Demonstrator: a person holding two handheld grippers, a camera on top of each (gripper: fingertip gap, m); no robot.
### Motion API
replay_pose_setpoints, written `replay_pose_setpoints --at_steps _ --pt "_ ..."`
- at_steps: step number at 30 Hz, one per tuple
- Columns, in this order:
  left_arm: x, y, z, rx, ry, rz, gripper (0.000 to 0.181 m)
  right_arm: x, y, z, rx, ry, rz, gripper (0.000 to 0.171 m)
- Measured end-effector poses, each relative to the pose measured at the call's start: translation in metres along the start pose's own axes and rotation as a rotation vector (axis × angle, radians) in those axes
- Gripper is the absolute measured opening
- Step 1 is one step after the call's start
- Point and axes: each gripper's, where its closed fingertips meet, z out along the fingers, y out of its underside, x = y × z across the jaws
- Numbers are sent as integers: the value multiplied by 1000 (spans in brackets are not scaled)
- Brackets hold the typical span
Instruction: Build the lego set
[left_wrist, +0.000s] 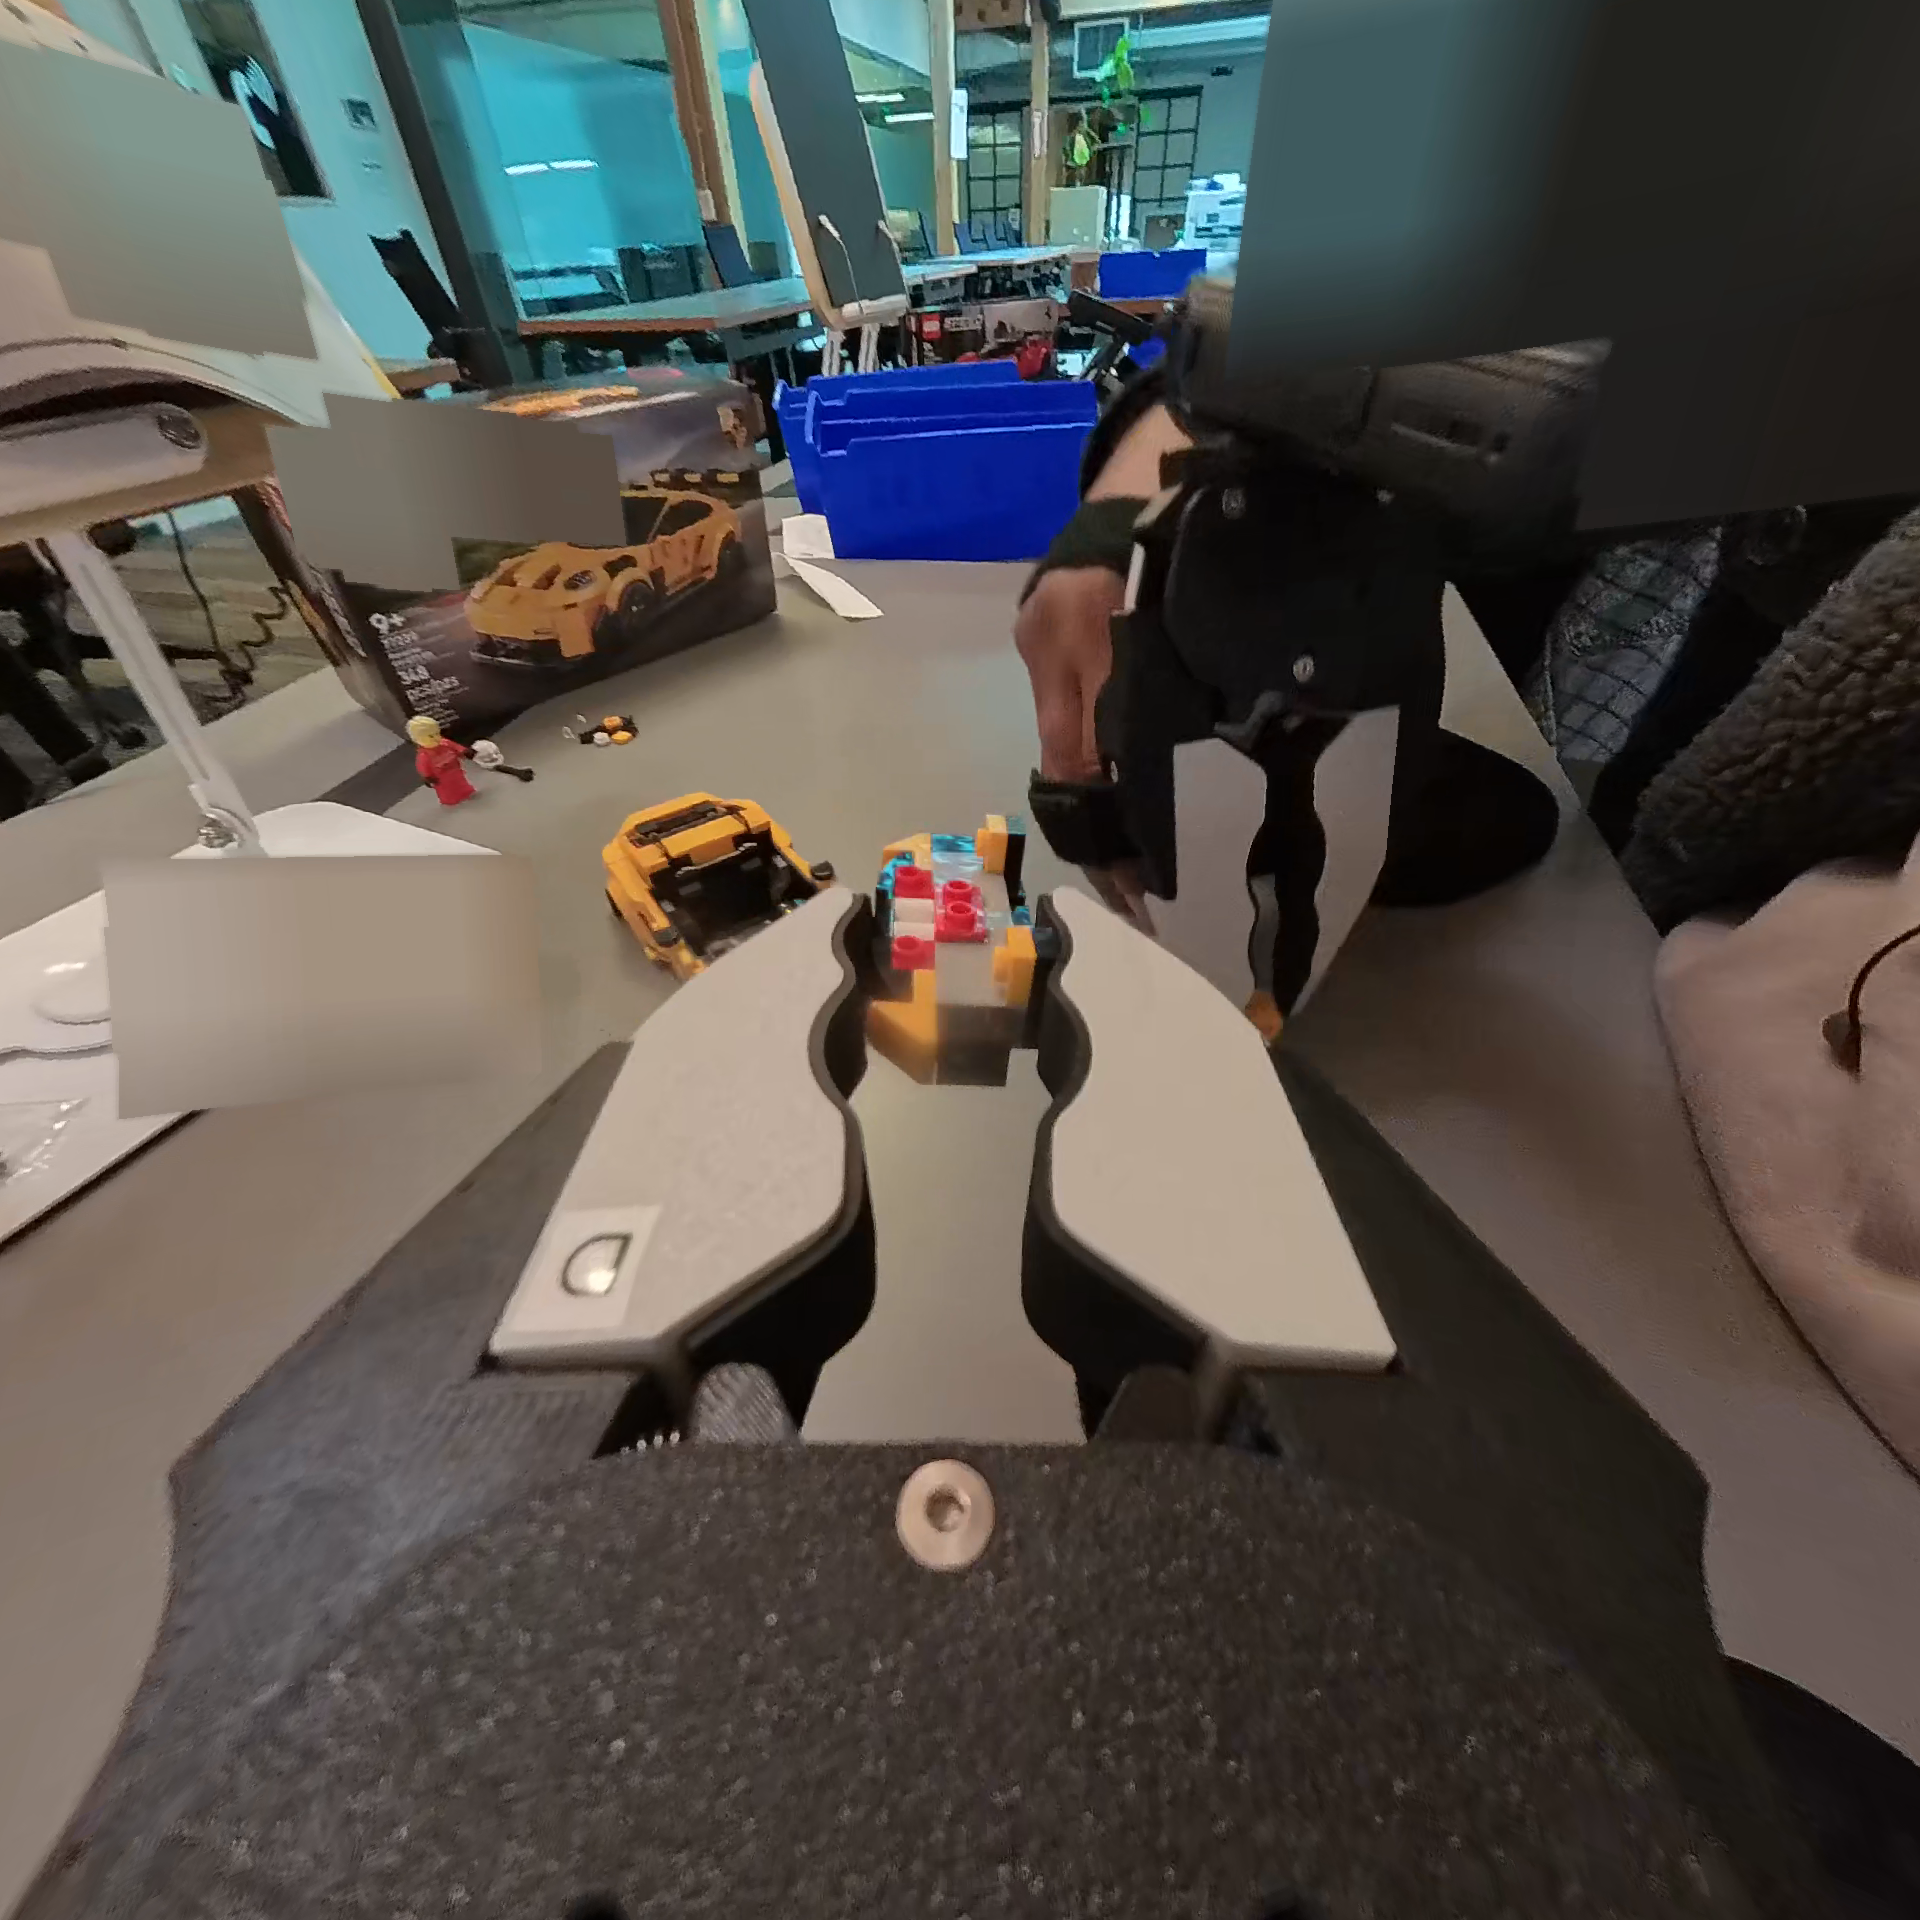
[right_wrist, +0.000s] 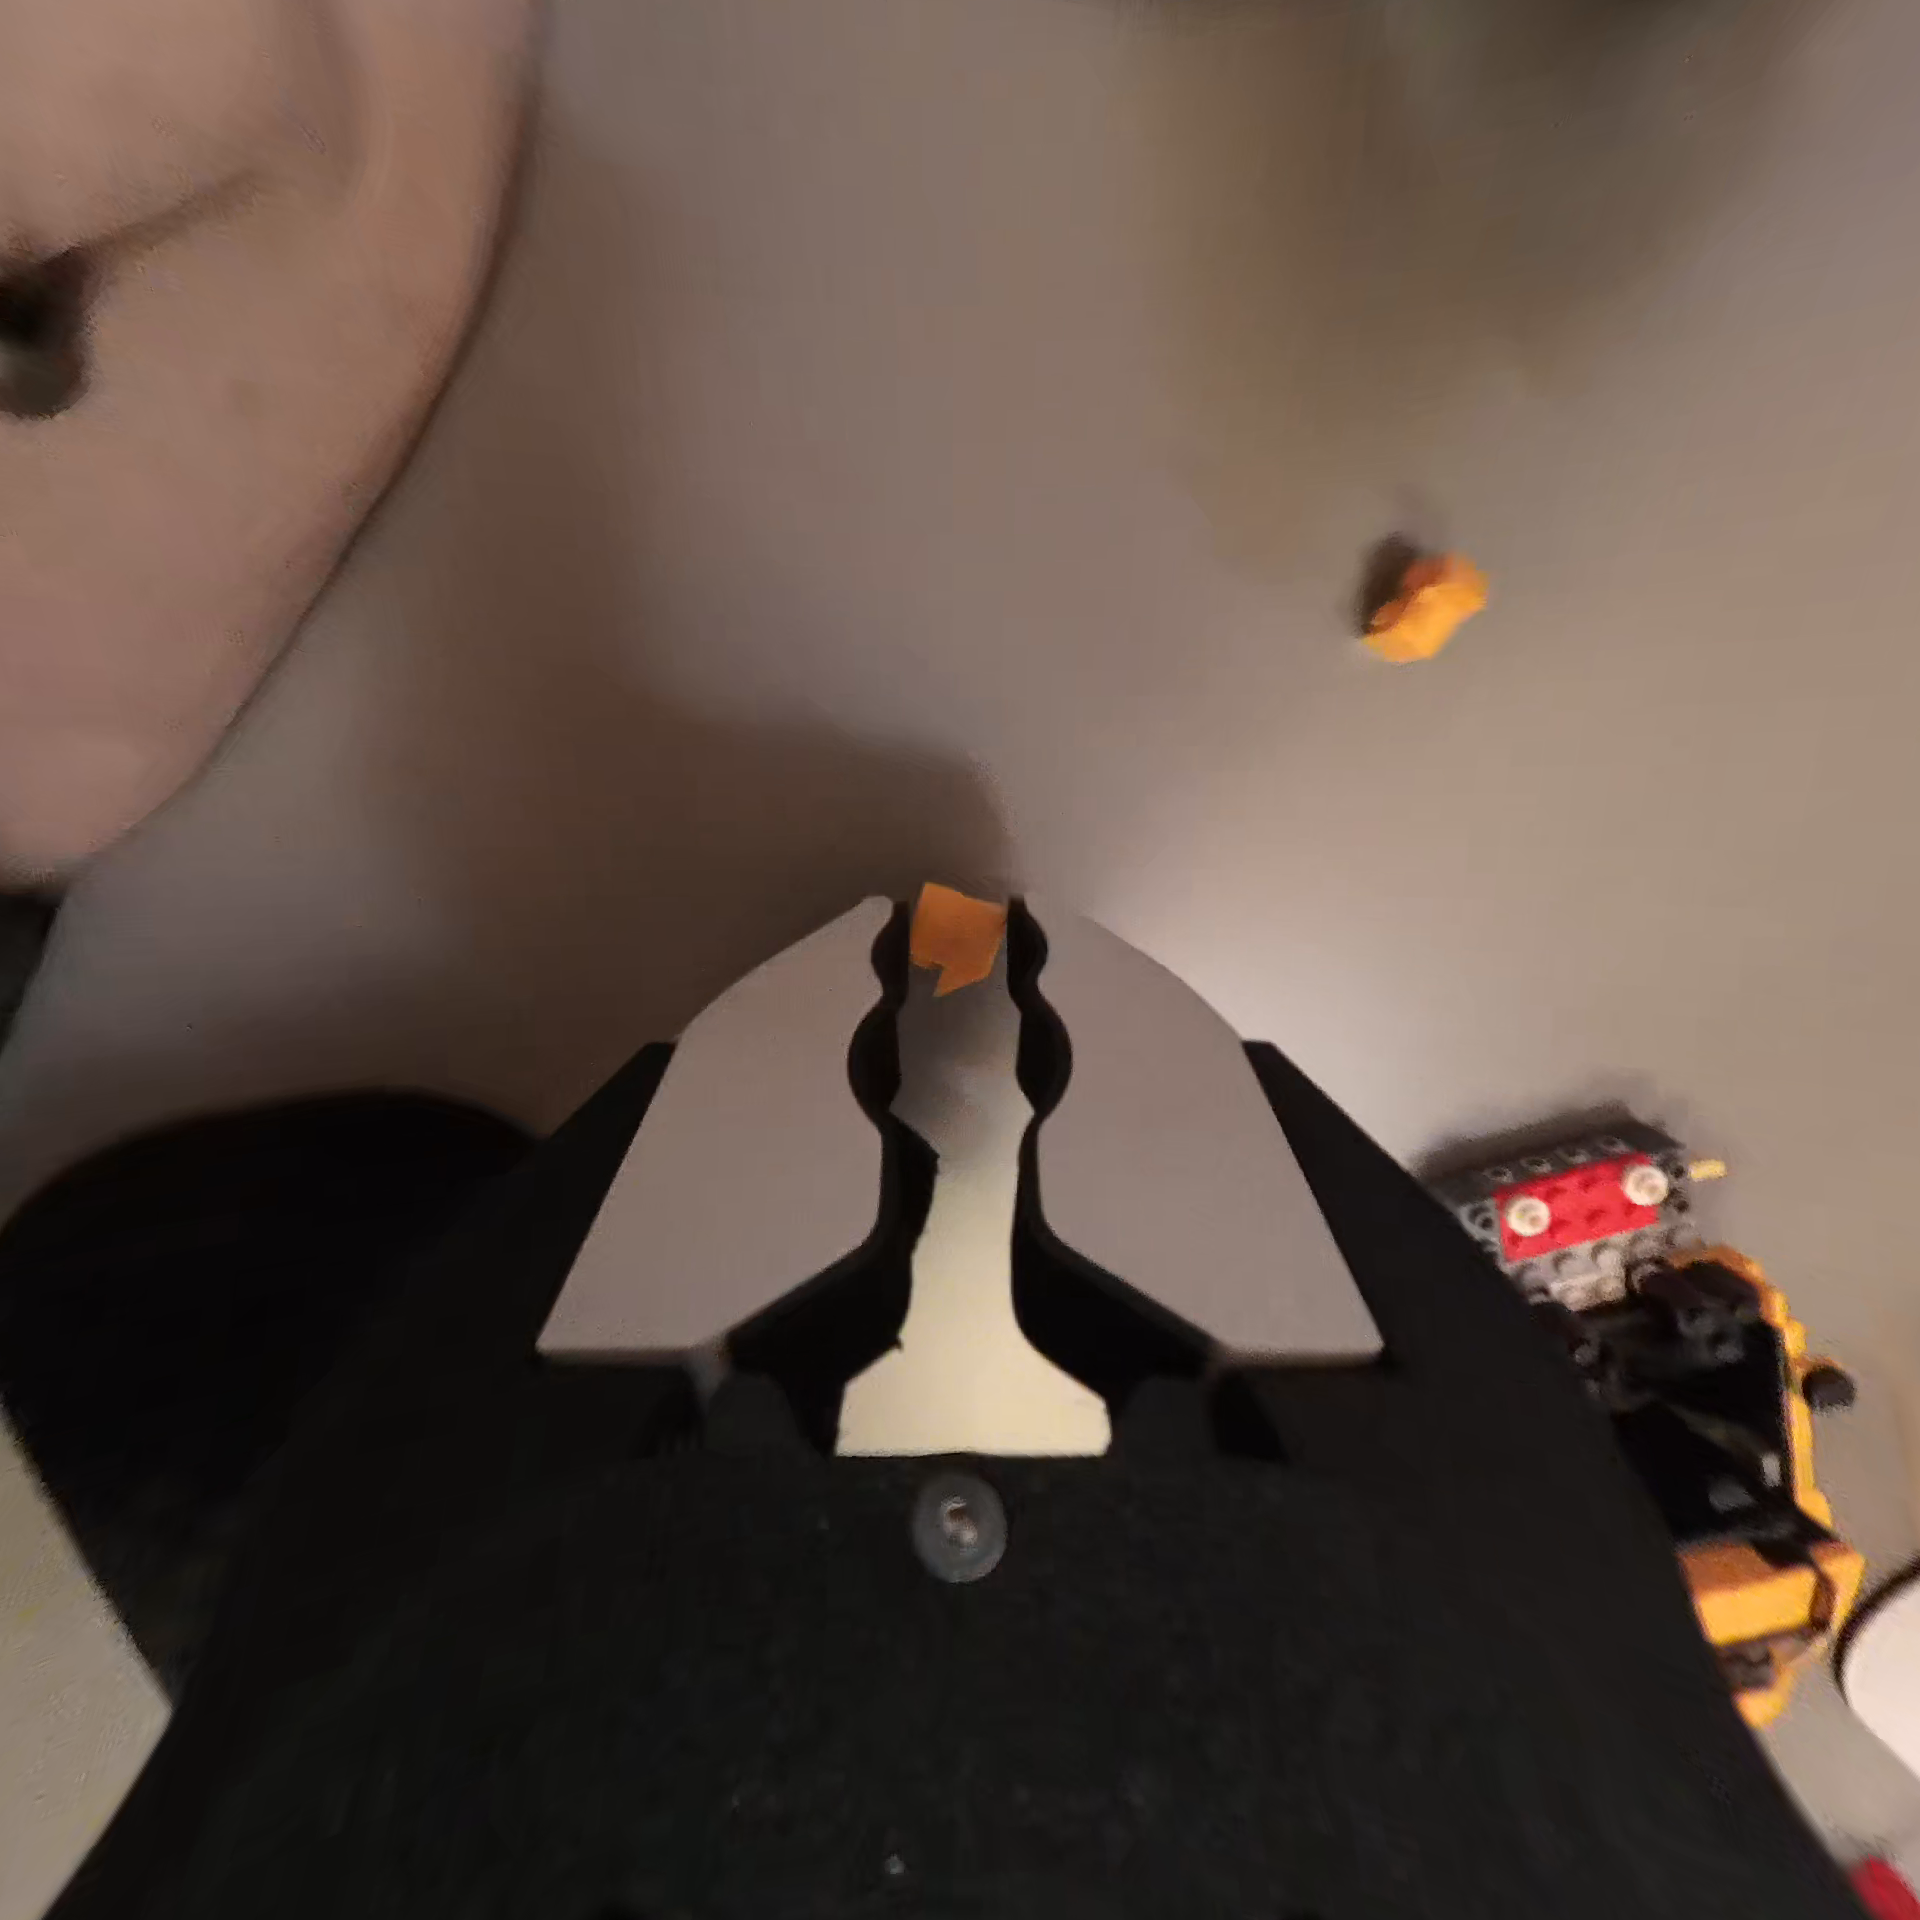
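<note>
Tongs split roles: we clamp the chassis (left_wrist: 951, 940) in left tongs (left_wrist: 951, 925) to steady it, right tongs (right_wrist: 956, 920) pinch an orange brick (right_wrist: 954, 940) for fitting.

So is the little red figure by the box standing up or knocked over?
Standing up. In the left wrist view the red minifigure is upright on the grey table, head above its body, just in front of the set's box.

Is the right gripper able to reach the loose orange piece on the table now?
Probably not yet: the right gripper is already shut on a small orange brick. The loose orange piece lies uncovered on the table, with bare surface between.
</note>
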Motion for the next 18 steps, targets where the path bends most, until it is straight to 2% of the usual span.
replay_pose_setpoints --at_steps 3,6,9,12,15,18 --pt "5 5 4 -18 25 -3 30 -5 5 3 -53 -50 -72 18" --pt "8 7 6 -23 38 -9 30 -2 5 4 -10 -34 -24 24" --pt "10 7 7 -24 47 -16 30 2 9 -3 55 47 69 33" --pt "13 7 9 -25 60 -16 30 2 9 -13 171 163 135 33" --pt "17 8 11 -31 74 -13 30 1 8 -13 250 294 113 29" --pt "20 11 13 -32 96 -20 30 0 4 -4 271 341 96 29"
